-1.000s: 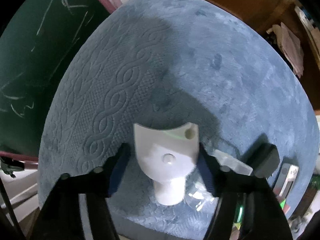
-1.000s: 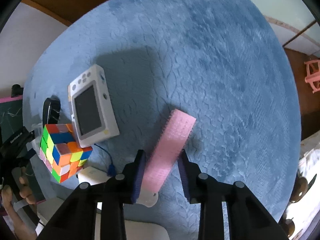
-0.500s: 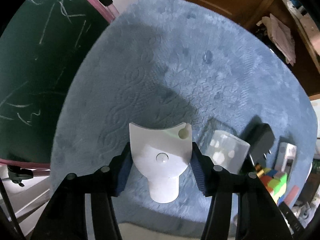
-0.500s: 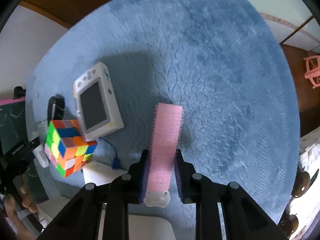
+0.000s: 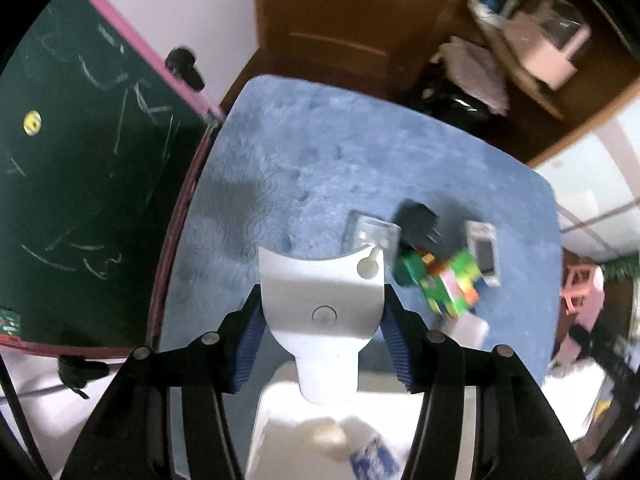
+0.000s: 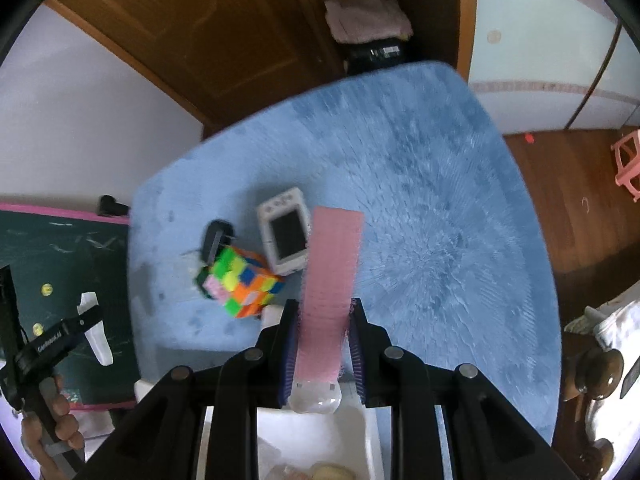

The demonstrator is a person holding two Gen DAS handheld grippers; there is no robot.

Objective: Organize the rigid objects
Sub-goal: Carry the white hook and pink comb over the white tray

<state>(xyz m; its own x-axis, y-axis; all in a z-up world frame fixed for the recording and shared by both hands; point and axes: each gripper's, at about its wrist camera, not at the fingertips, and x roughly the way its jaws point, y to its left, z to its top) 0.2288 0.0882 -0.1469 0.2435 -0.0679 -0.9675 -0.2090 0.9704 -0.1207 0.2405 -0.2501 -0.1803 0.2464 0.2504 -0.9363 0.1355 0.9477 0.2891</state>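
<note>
My left gripper [image 5: 323, 320] is shut on a white plastic piece [image 5: 322, 300] with a curved top and a narrow stem, held well above the blue rug [image 5: 320, 160]. Between the pads of my right gripper [image 6: 323, 340], also shut, is a pink brush [image 6: 330, 280], lifted off the rug [image 6: 440, 220]. On the rug lie a colour cube [image 6: 240, 284], a white handheld device with a dark screen [image 6: 285, 230], a black plug adapter [image 6: 216, 240] and a clear plastic piece [image 5: 372, 232]. At the left edge of the right wrist view the other gripper [image 6: 94, 328] shows, held by a hand [image 6: 52, 428].
A white bin [image 6: 316, 440] sits just below both grippers at the rug's near edge. A green chalkboard [image 5: 80, 180] with a pink frame stands left of the rug. Wooden door [image 6: 224, 32] and shelves behind; a pink stool [image 6: 628, 164] at the right.
Both grippers have risen well above the rug, each carrying its object. The right jaws closed on the pink brush, which swung from slanted to upright between the fingers.
</note>
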